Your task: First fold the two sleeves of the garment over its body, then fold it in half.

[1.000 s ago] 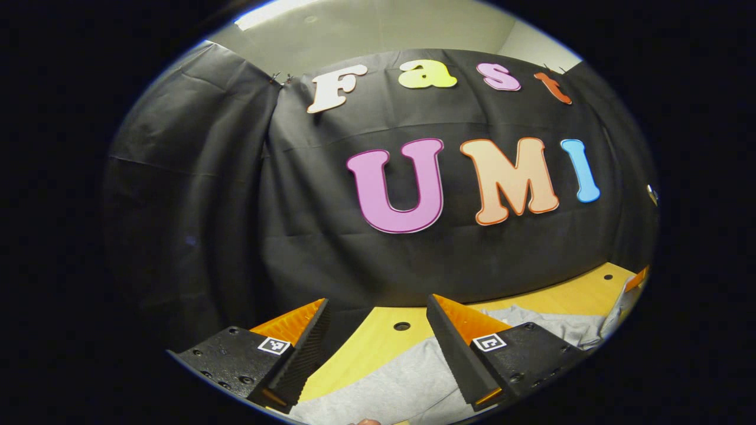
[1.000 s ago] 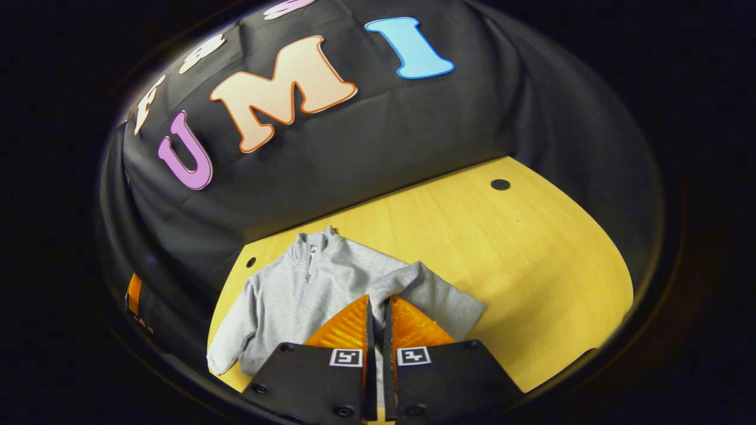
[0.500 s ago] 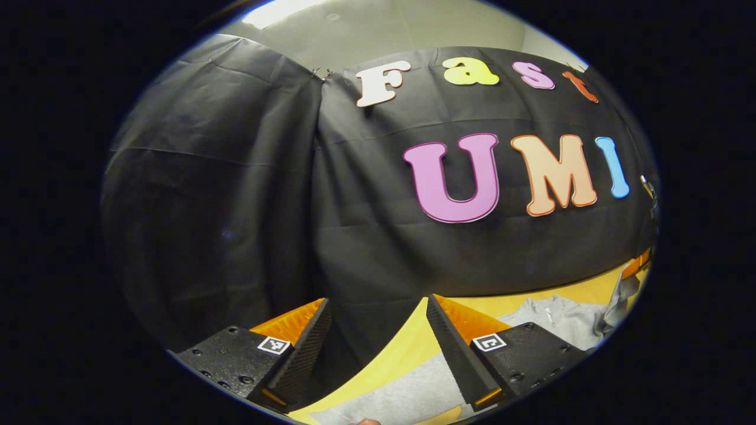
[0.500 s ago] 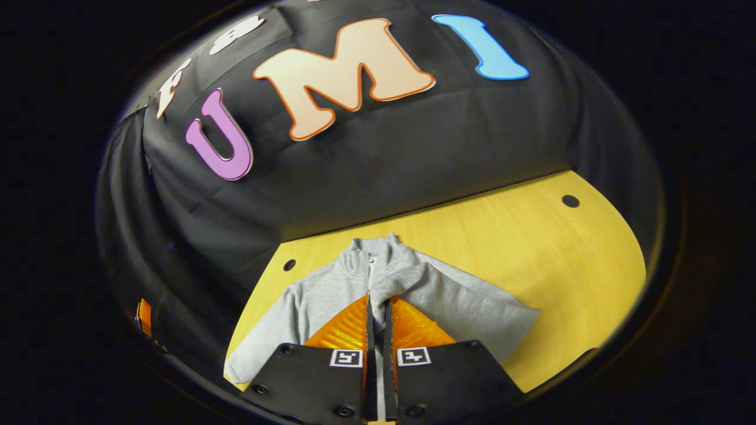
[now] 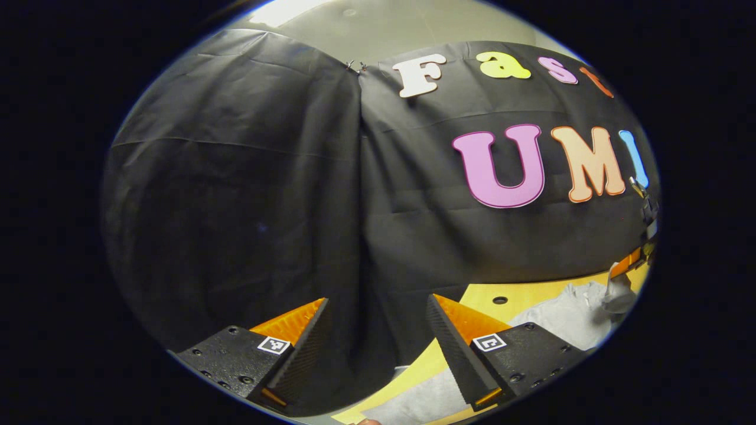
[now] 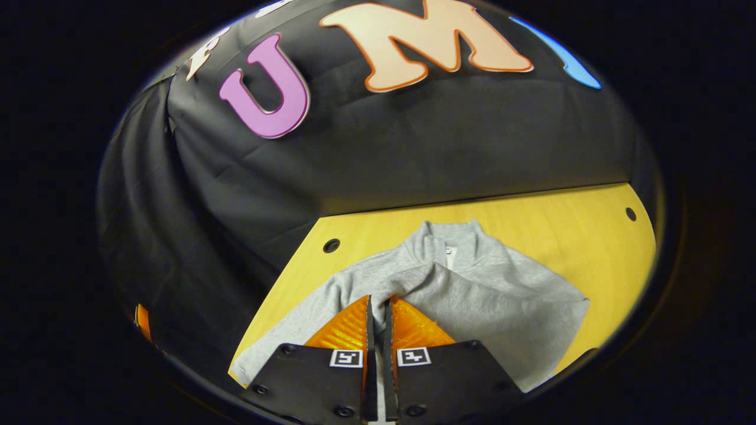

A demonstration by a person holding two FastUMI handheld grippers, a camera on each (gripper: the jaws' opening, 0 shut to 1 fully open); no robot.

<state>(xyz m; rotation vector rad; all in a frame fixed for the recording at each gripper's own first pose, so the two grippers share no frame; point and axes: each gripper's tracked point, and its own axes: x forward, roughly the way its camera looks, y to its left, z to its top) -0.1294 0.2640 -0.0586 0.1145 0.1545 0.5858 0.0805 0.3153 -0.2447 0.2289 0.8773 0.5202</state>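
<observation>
Now right gripper [image 6: 376, 307], pinching the sleeve [image 6: 413, 283], has dragged it across the garment [image 6: 502, 295]; left gripper [image 5: 378, 313] spread.

Setting: recording booth, studio type. Evidence: black cloth wall [image 5: 236, 195] pinned in draped panels, yellow wooden tabletop [image 6: 531, 236] with drilled holes, pale ceiling [image 5: 378, 23] above the cloth.

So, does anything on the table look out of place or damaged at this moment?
Nothing stands out. The grey garment lies flat on the wooden table, one sleeve pinched in the right gripper mid-fold. The left gripper is open.
</observation>
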